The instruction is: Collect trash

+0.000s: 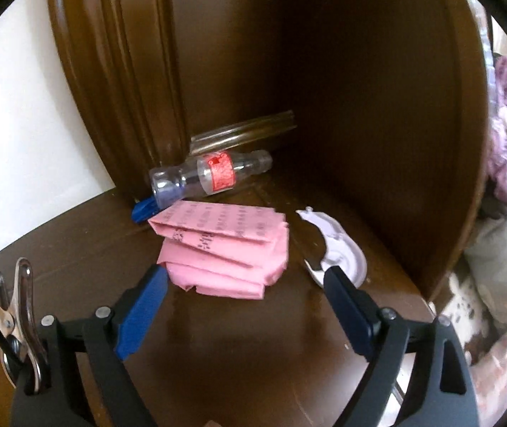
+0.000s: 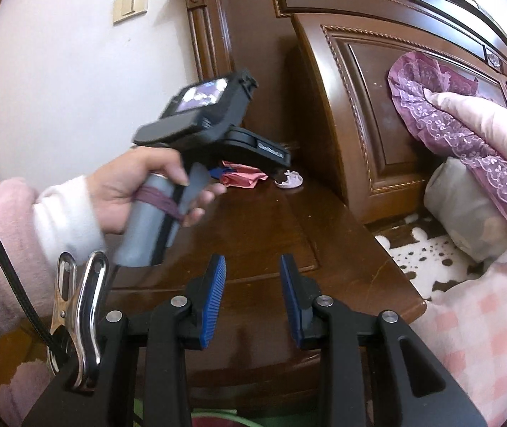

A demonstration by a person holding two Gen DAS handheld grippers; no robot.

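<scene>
Left claw point(image 1: 244, 283) spread wide, empty, pitched down just short of folded pink paper wad point(image 1: 225, 249) on dark wooden surface point(image 1: 239, 348); long folds run crosswise. Right claw point(image 2: 252, 300) partly apart, empty, farther off; you lead with left

Dark wooden nightstand point(image 2: 289, 235) beside carved headboard point(image 2: 388, 82); purple lace pillow point(image 2: 449, 121); wall switch point(image 2: 129, 3)

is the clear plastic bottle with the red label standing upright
No, the clear plastic bottle with the red label lies on its side on the dark wooden nightstand.
</scene>
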